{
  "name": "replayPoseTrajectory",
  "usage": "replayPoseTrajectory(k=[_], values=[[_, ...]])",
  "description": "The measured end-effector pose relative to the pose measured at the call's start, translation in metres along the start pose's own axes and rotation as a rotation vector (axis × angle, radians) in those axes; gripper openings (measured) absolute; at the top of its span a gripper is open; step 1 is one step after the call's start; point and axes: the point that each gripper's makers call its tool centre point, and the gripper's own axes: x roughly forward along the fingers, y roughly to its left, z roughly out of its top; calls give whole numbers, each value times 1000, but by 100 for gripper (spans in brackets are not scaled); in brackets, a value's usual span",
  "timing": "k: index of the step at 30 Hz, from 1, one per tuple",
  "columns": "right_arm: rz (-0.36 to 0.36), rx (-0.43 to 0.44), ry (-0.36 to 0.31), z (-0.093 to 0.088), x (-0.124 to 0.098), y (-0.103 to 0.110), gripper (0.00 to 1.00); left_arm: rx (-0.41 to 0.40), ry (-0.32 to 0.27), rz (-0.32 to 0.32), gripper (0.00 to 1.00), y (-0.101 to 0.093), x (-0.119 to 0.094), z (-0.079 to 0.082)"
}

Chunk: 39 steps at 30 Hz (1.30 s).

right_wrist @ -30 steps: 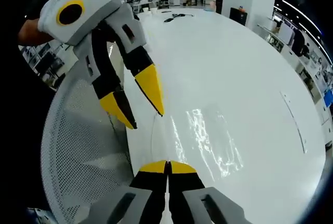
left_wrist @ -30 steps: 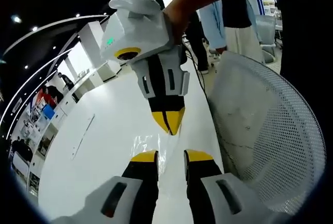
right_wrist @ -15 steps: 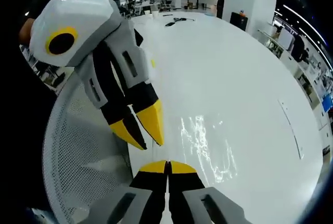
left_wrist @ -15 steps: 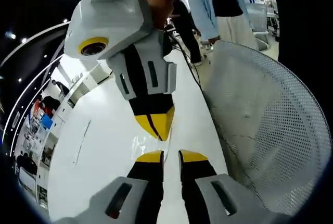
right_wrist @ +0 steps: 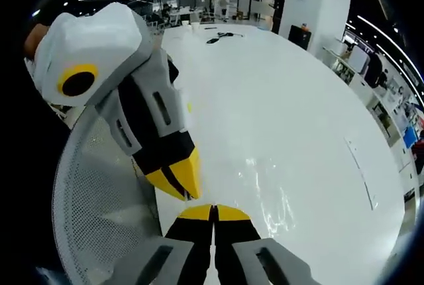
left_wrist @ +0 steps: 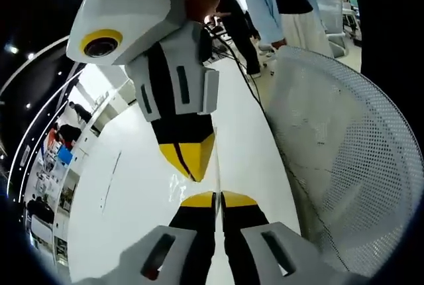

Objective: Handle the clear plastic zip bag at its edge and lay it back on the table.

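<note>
In the left gripper view, the left claw (left_wrist: pixel 218 199) has its yellow tips pressed together on the near edge of the clear bag (left_wrist: pixel 177 187), which lies crinkled on the white desk (left_wrist: pixel 126 192). The right claw (left_wrist: pixel 188 159) comes down from above with its tips also together, just beyond the left claw and over the same edge of the bag. A white mesh chair back (left_wrist: pixel 344 166) stands beside the desk, and people stand behind it.

In the right gripper view, the right claw (right_wrist: pixel 213 213) is closed, and whether it pinches the bag (right_wrist: pixel 265 192) I cannot tell. The left claw (right_wrist: pixel 179 180) sits just beside it, tips together. This view adds a dark cable (right_wrist: pixel 222 36) far across the desk, and a thin line (right_wrist: pixel 361 172) on its surface.
</note>
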Motion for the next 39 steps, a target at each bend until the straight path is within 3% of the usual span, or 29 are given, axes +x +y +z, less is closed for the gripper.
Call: replayPoseTrajectory(k=[27, 36, 39], values=[[-205, 22, -119, 31, -28, -32, 0, -105, 17, 29, 0, 2, -10, -1], [-286, 76, -180, 37, -40, -45, 0, -383, 56, 80, 0, 11, -13, -10], [-323, 66, -193, 42, -46, -48, 0, -373, 49, 83, 0, 14, -13, -8]])
